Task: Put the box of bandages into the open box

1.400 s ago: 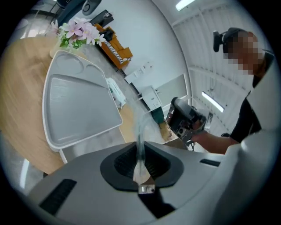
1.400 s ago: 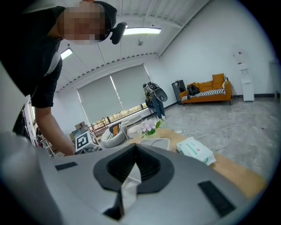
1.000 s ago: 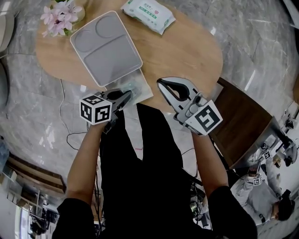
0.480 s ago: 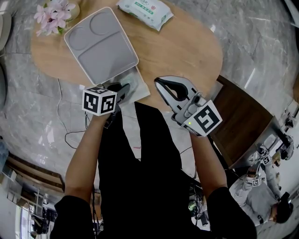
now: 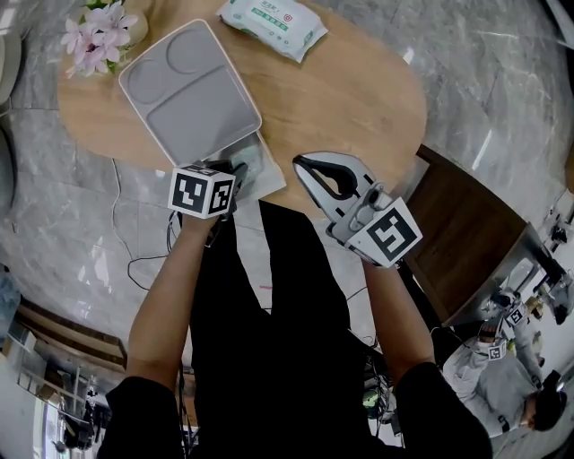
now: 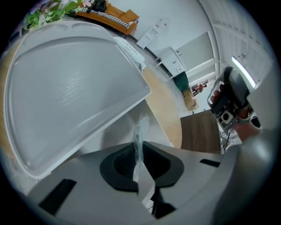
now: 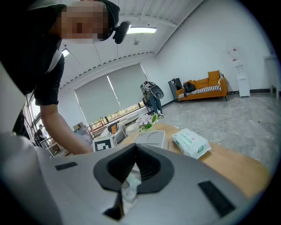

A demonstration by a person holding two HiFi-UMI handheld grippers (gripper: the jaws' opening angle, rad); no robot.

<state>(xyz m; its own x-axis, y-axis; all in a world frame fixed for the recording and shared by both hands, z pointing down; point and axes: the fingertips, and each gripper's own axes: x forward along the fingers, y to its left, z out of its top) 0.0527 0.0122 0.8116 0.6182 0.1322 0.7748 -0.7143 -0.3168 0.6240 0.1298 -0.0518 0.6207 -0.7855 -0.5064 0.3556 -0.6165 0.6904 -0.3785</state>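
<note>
Left gripper view, left claw (image 6: 139,153) clenched on clear-wrapped bandage box (image 6: 141,127), just beside open box lid (image 6: 74,88)

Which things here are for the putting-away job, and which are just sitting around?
For the job: the open box; the clear plastic piece pinched in the left gripper, probably the bandages' wrapping.

Just lying about: the wipes pack; the pink flowers.

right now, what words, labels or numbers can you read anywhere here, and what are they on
No text here is readable.
Pack of wipes: green print and a red mark, too small to read.
Left marker cube and right marker cube: black square patterns only, no words.
</note>
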